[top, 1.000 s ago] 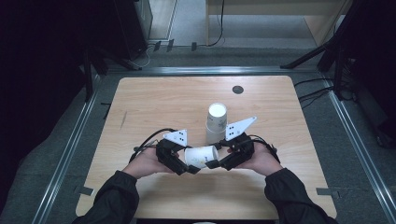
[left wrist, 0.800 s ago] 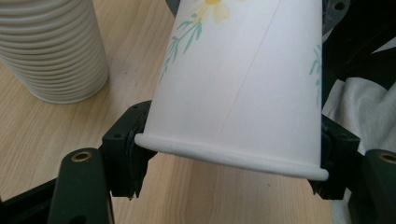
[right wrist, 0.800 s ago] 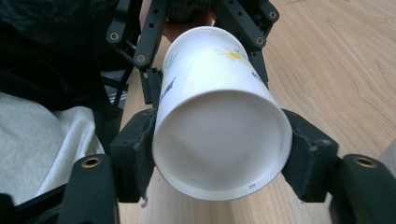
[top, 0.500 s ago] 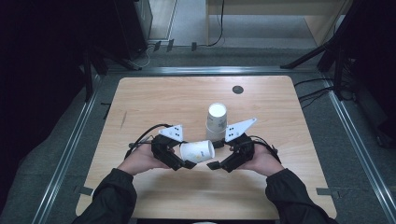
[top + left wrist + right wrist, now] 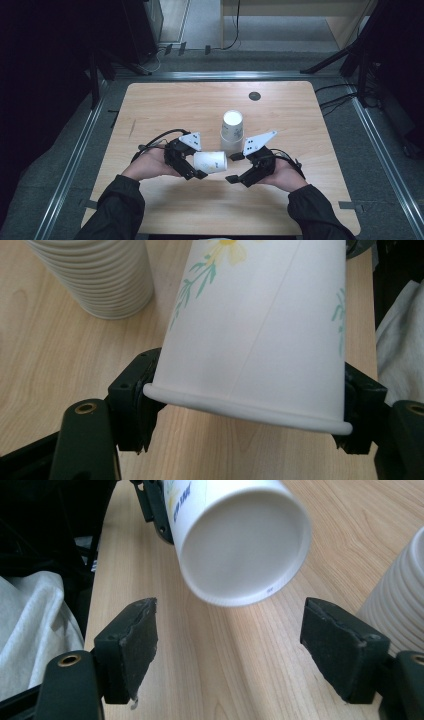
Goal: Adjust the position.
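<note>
Now the right tool (image 5: pixel 231 168) has let go: a second ago both tools clamped the paper cup (image 5: pixel 210 162), and its jaws have just been opening, so they stand wide apart with the cup's base in front of them, untouched. Left tool (image 5: pixel 198 166) clamps the cup near its rim, pads on both sides in the left gripper view. The cup lies on its side in the air, base toward the right tool, just above the surface (image 5: pixel 300 115). The cup stack (image 5: pixel 232 131) stands just behind, near both tools. The near edge is close to the forearms. The far half is open apart from a small dark disc (image 5: pixel 254 95); wide bare wood on both sides.
</note>
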